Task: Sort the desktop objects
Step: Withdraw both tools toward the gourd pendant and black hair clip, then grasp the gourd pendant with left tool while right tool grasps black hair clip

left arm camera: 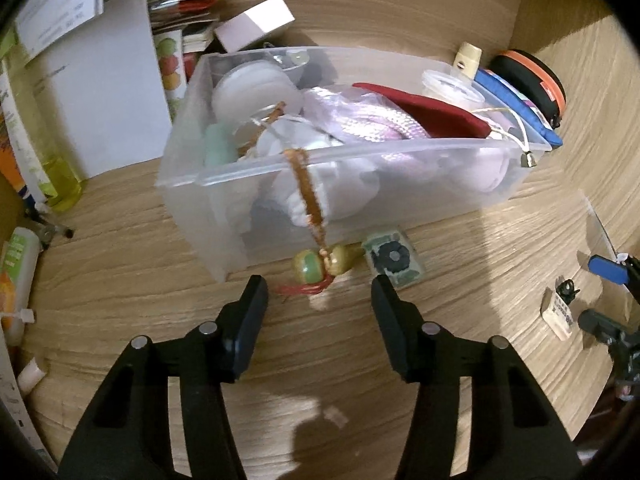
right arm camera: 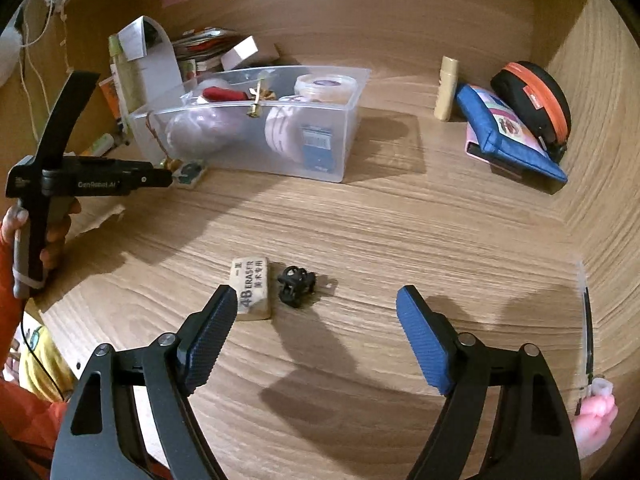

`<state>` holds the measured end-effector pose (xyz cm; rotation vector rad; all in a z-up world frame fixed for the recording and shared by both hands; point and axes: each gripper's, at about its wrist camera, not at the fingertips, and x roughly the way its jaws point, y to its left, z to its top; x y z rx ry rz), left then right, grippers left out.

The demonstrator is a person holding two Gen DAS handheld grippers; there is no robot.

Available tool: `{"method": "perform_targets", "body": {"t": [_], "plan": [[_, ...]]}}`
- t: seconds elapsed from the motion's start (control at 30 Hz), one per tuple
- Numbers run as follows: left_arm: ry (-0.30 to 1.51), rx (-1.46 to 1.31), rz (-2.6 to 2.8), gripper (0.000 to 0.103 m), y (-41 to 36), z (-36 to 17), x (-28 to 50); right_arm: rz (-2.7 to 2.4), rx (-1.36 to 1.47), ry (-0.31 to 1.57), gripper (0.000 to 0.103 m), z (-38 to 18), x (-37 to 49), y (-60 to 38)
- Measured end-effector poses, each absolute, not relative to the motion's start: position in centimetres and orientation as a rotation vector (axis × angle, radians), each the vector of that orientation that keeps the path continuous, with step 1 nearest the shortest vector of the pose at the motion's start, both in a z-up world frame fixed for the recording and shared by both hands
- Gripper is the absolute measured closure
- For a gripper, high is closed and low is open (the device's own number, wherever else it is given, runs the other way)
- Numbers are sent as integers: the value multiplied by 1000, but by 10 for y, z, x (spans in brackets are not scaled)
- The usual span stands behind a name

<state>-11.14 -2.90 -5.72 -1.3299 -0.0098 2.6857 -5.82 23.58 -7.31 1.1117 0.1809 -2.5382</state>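
A clear plastic bin [left arm camera: 240,184] [right arm camera: 348,120] stands on the wooden desk, full of small items. A brown cord with green-and-tan beads [left arm camera: 320,266] hangs over its front wall down to the desk. A small green card packet [left arm camera: 394,258] [right arm camera: 190,172] lies at the bin's foot. My left gripper [left arm camera: 320,288] is open and empty, just in front of the beads. My right gripper [right arm camera: 316,300] is open and empty over the desk, with a 4B eraser [right arm camera: 252,288] and a small black clip [right arm camera: 296,280] just ahead of its left finger.
A blue pouch [right arm camera: 508,136], an orange-and-black case [right arm camera: 536,100] and a tan tube [right arm camera: 448,88] lie at the back right. Books, papers and bottles [left arm camera: 60,120] crowd the left side behind the bin. A pen with a pink end [right arm camera: 588,344] lies at the right wall.
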Motion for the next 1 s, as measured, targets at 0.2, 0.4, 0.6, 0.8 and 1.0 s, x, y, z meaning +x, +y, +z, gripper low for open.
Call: {"method": "perform_targets", "body": {"t": [0.2, 0.4, 0.6, 0.8, 1.0], "plan": [[13, -1322, 2685, 49, -22, -56, -121, -2533, 1146, 141, 41, -76, -69, 241], [50, -1314, 2713, 54, -20, -57, -125, -2507, 1139, 151, 43, -77, -72, 234], [4, -1313, 2725, 71, -26, -55, -126, -2472, 1129, 113, 53, -79, -74, 228], [-24, -1301, 2722, 72, -28, -55, -124, -2465, 1138, 132, 75, -81, -73, 227], [-45, -1239, 2731, 72, -27, -49, -113, -2466, 1132, 131, 83, -79, -72, 229]]}}
